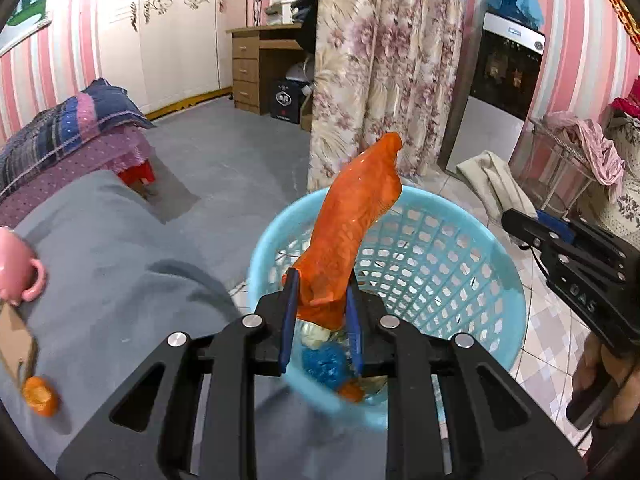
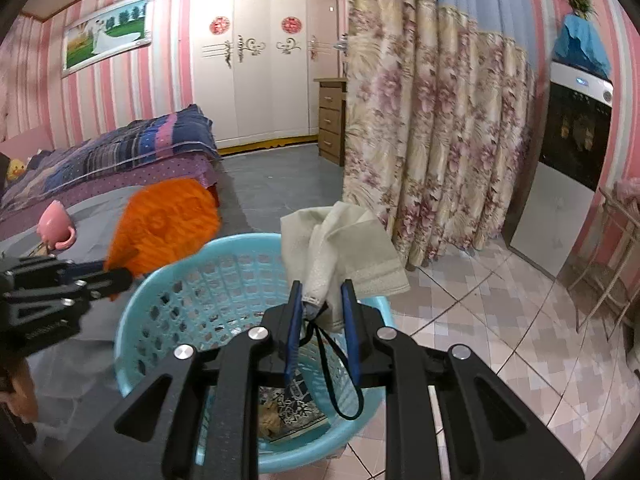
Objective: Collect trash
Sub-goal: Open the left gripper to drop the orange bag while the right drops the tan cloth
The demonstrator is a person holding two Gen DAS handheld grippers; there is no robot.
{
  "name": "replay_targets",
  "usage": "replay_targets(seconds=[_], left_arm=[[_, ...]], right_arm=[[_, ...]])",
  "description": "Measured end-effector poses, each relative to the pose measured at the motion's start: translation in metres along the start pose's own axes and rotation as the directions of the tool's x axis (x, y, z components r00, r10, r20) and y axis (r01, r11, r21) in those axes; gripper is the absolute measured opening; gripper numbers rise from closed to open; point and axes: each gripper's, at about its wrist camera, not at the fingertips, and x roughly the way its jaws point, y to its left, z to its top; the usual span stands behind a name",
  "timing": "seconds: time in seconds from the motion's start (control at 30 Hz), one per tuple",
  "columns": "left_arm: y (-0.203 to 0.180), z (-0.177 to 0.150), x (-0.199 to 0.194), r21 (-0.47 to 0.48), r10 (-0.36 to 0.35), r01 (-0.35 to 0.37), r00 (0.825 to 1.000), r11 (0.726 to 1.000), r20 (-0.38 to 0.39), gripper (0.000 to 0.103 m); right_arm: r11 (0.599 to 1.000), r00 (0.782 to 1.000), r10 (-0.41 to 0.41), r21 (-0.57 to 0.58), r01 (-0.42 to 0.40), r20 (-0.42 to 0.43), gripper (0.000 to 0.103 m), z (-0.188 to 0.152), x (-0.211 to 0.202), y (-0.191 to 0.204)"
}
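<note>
My left gripper (image 1: 320,284) is shut on an orange plastic bag (image 1: 352,224) and holds it over the light blue basket (image 1: 472,280). The bag also shows in the right wrist view (image 2: 164,224). My right gripper (image 2: 322,286) is shut on a cream cloth (image 2: 340,248) above the basket's rim (image 2: 168,280); a black cord loop (image 2: 340,376) hangs between its fingers. The right gripper (image 1: 516,224) shows at the right of the left wrist view. Trash lies in the basket, including a blue crumpled piece (image 1: 324,360).
A grey-covered surface (image 1: 120,264) at the left carries a pink mug (image 1: 16,268), a cardboard piece (image 1: 14,340) and an orange lump (image 1: 40,396). A floral curtain (image 1: 380,80) hangs behind the basket. Tiled floor (image 2: 480,320) lies to the right.
</note>
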Motion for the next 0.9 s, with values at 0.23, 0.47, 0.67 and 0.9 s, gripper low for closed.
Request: replay_targets(seconds=[0.23,0.47,0.67,0.9], left_arm=[[-0.002,0.002,0.021,-0.011,0.047,-0.047,0.999,0.999,-0.001,0.061],[0.029,0.003,-0.006,-0.076,0.147,-0.143,0.987,0.987,0.06,0.087],[0.064,-0.007,-0.054,-0.142,0.258,-0.239,0.958,0.961,0.129,0.097],[0.108,-0.033,-0.103,-0.16,0.378,-0.357,0.916,0.92,0.134,0.097]], right_arm=[[1.0,1.0,-0.008,0.021,0.008,-0.015,0.02,-0.004,0.01,-0.016],[1.0,1.0,0.006,0.021,-0.005,-0.022,0.02,-0.007,0.016,-0.012],[0.999,0.999,0.031,0.017,-0.03,-0.019,0.021,-0.005,0.021,0.007],[1.0,1.0,0.022,-0.022,-0.022,-0.007,0.065,-0.007,0.024,0.037]])
